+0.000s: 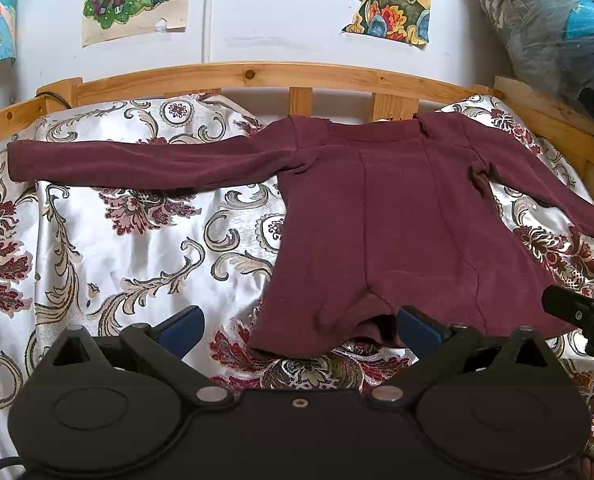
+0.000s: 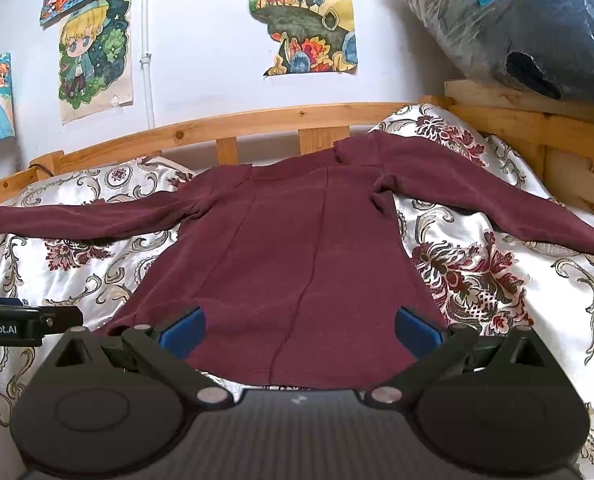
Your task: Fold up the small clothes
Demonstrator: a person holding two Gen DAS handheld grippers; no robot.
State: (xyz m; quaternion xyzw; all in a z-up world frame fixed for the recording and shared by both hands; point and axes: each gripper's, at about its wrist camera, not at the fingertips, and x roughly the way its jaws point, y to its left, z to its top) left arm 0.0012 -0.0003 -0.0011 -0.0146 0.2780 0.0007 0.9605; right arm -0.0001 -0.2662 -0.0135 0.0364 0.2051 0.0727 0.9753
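Note:
A small maroon long-sleeved top (image 1: pixel 381 216) lies flat on the patterned bedspread, both sleeves spread out, collar toward the headboard. It also shows in the right wrist view (image 2: pixel 293 256). My left gripper (image 1: pixel 297 330) is open, its blue pads apart just above the hem's left corner. My right gripper (image 2: pixel 299 334) is open, hovering over the hem's right part. The right gripper's body (image 1: pixel 585 316) shows at the right edge of the left wrist view; the left gripper's body (image 2: pixel 25 320) shows at the left edge of the right wrist view.
A silver and red floral bedspread (image 1: pixel 129 240) covers the bed. A wooden headboard rail (image 1: pixel 257 76) runs along the far side. A plastic-wrapped bundle (image 2: pixel 529 32) sits on the right rail. Posters hang on the white wall (image 2: pixel 201 48).

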